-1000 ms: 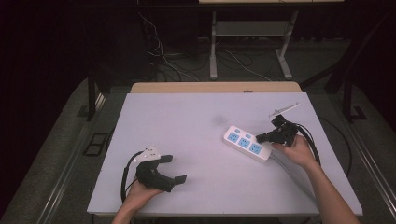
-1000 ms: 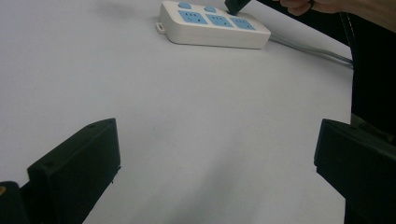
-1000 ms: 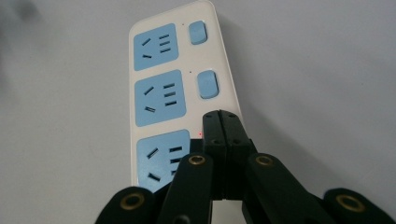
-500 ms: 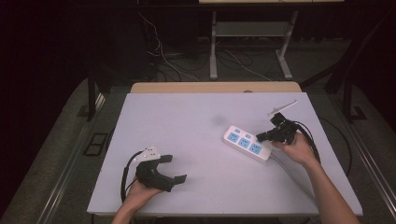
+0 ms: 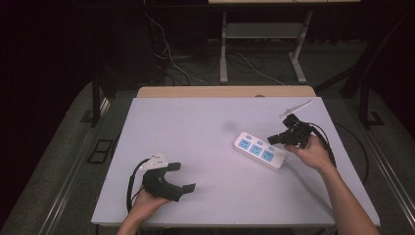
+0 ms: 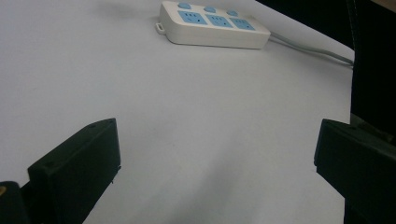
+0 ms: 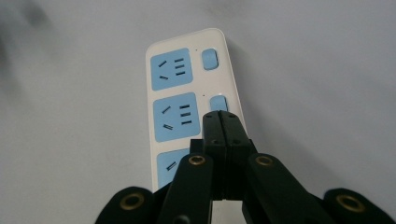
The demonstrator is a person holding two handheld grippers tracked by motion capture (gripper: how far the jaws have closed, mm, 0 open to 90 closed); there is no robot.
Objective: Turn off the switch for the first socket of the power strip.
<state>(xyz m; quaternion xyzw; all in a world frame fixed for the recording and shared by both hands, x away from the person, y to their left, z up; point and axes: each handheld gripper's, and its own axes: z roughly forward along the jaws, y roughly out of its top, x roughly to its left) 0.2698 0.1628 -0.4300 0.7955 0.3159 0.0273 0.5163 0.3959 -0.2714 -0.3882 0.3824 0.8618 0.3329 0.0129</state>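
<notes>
Near the bench's right edge, the right gripper (image 7: 219,122) holds its fingers pressed together, empty, over the power strip (image 5: 259,151); an off-centre push could skid it. The left gripper (image 5: 166,182) rests wide open, empty.

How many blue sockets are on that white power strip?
3, in a row along the power strip: one at the loop end, one in the middle, one at the cable end. In the right gripper view, the shut jaws partly cover the nearest socket.

A white table (image 5: 210,127) carries a white power strip (image 5: 259,151) near its right edge.
</notes>
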